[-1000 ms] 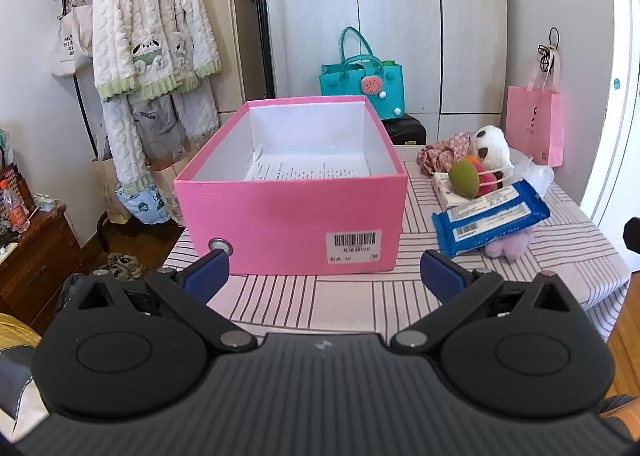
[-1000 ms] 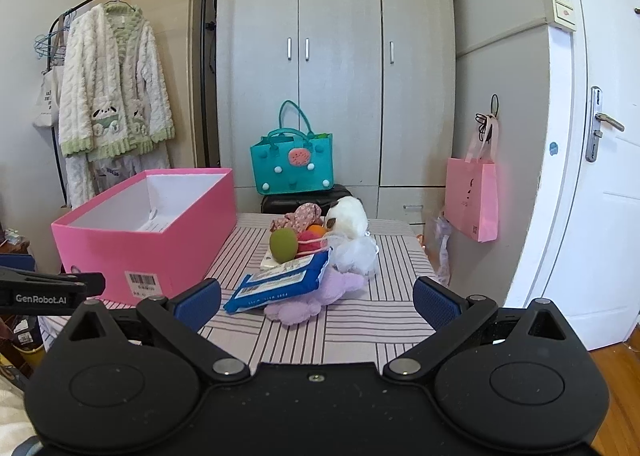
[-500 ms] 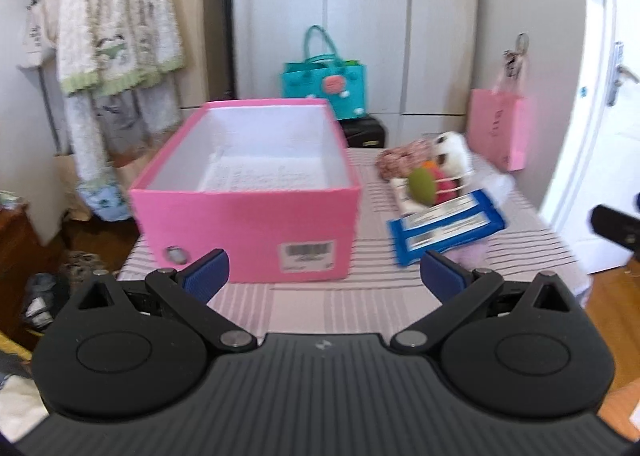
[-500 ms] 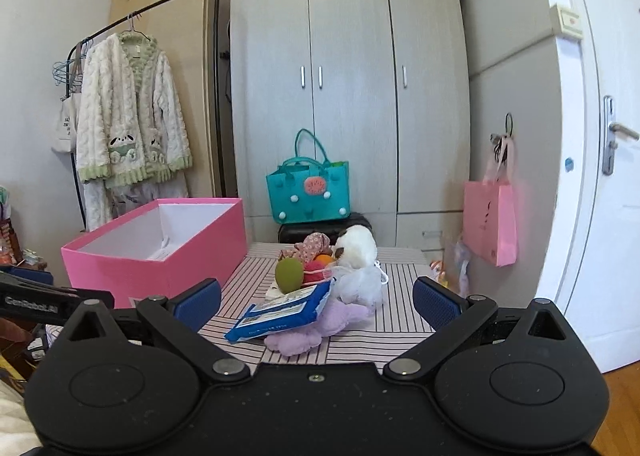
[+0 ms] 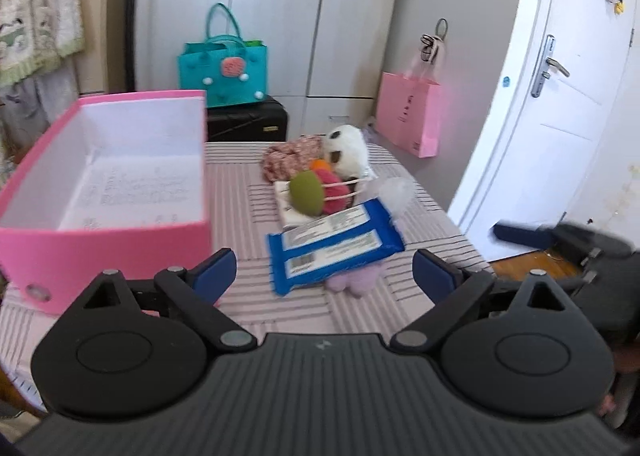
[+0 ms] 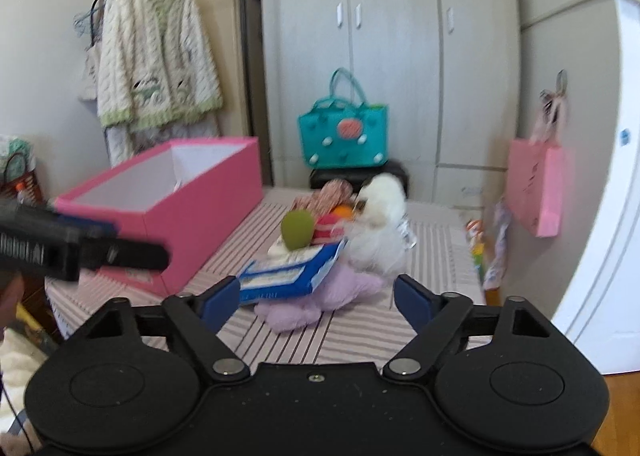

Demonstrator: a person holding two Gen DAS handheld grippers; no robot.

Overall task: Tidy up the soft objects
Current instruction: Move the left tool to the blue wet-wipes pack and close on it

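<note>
— Why were both tongs held apart and empty?
— Nothing had been gripped: the left gripper (image 5: 324,266) and right gripper (image 6: 316,294) were aimed at the soft pile (image 5: 320,191) on the table (image 5: 236,191), beside the open pink box (image 5: 104,232), judged its destination.

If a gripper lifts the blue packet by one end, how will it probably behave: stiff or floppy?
The blue packet probably sags: it looks like a soft film pack, already bent over the purple plush beneath it. Its glossy wrap may slip between fingers. Lifting it may also disturb the green ball resting near its far edge.

A home bedroom: wardrobe (image 6: 392,55), hanging cardigan (image 6: 156,55), door (image 5: 560,95).
</note>
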